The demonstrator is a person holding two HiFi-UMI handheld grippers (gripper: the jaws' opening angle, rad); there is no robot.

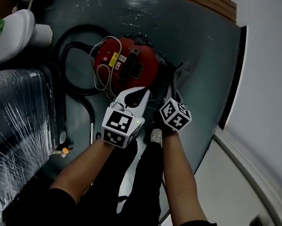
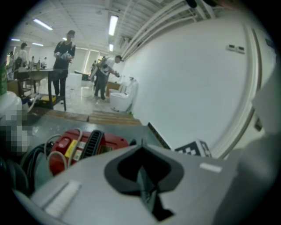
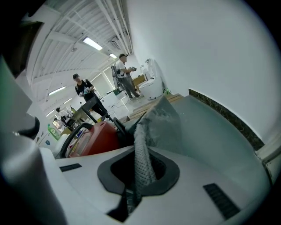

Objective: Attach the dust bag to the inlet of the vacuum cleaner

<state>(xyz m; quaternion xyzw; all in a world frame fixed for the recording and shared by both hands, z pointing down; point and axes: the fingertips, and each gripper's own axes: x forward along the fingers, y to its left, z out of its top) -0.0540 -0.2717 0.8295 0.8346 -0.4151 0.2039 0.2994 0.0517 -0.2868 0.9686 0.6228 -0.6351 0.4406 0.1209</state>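
A: Any writing you can read?
B: None. The yellow label [image 1: 113,60] on the glossy red vacuum cleaner [image 1: 131,63] is too small.
A: And the dust bag [image 3: 160,123]?
B: Grey mesh fabric, pinched by the right hand-held gripper [image 3: 137,132], just beside the vacuum cleaner. The left hand-held gripper [image 2: 142,147] has its 2 jaws pressed together.

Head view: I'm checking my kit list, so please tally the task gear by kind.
Vacuum cleaner: 1
Hose: 1
Dust bag: 1
Grippers: 2, left gripper and right gripper
Total: 5
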